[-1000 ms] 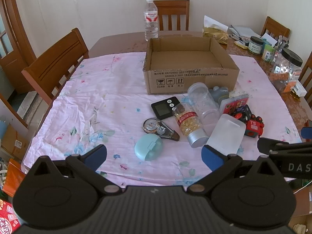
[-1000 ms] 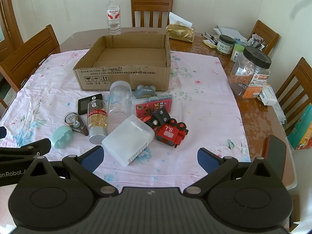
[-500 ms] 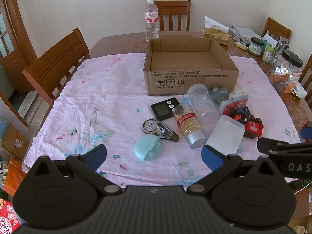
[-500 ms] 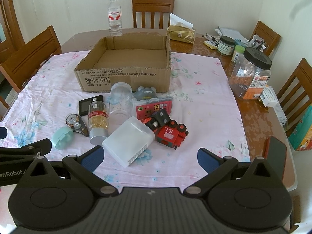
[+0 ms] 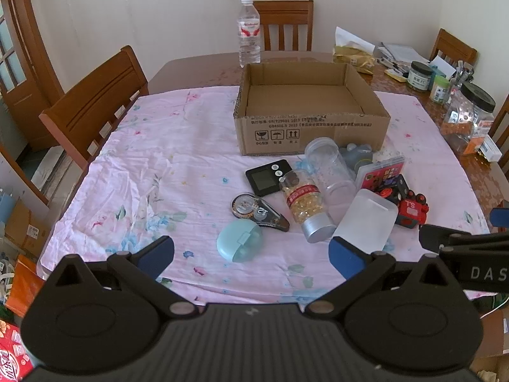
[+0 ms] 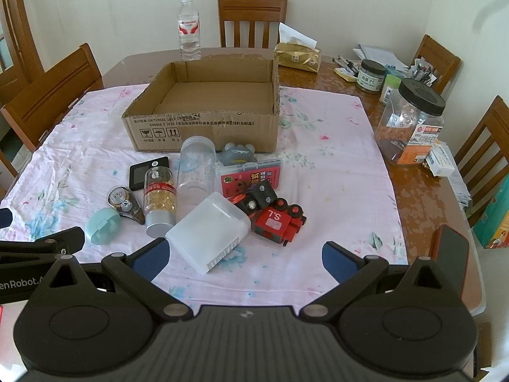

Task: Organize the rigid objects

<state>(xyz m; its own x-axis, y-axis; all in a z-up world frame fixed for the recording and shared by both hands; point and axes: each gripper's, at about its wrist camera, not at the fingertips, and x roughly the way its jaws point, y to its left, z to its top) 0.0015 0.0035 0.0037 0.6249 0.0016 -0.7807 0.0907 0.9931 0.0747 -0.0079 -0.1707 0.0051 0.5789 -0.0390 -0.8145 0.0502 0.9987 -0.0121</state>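
While the cardboard box [image 6: 203, 108] sits empty mid-counter, both grippers (jaws apart) hover at the near edge, ready to fill it.

One open cardboard box [image 6: 203, 121] sits on the counter [image 6: 423, 191]. Before it lie nine loose things: one black timer [image 6: 144, 173], one capsule bottle [image 6: 159, 199], one clear jar [image 6: 195, 167], one grey toy [image 6: 237, 156], one red card case [image 6: 251, 176], one red toy train [image 6: 273, 216], one frosted plastic box [image 6: 208, 230], one correction tape [image 6: 124, 203] and one mint case [image 6: 103, 224]. At the far edge stands one water bottle [image 6: 189, 28]; four chairs are visible around it.
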